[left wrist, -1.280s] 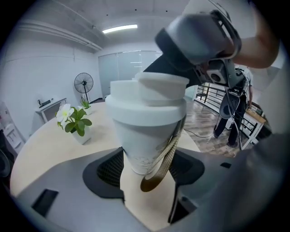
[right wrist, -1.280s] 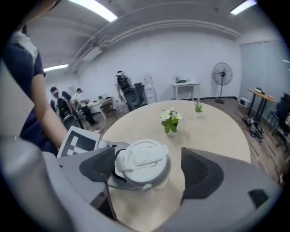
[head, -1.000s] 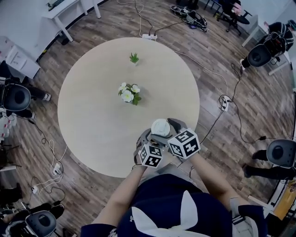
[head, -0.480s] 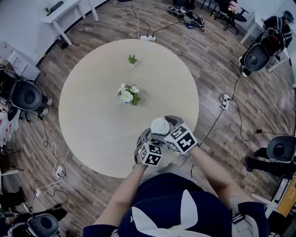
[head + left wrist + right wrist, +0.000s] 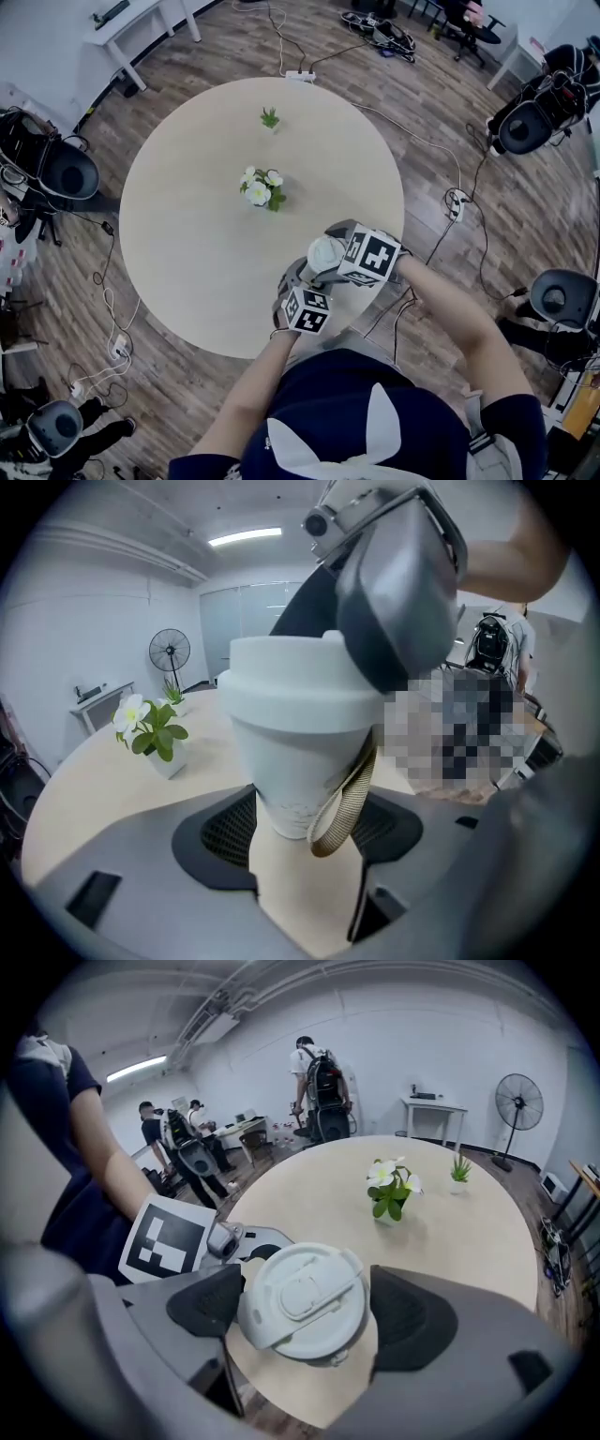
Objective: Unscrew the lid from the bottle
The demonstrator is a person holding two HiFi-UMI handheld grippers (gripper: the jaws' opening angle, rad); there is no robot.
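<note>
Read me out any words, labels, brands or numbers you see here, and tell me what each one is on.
None can be read.
Bottle: faint specks low on its wall, too blurred to read.
Lid: plain white, no print shows.
Left gripper's cube and right gripper's cube: black-and-white square markers, patterns, not letters.

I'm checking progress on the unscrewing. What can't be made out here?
Left gripper view: the right gripper covers part of the lid on the bottle; whether it has loosened cannot be told.
Right gripper view: the lid hides the bottle's body.
Head view: lid and right gripper hide the bottle.
</note>
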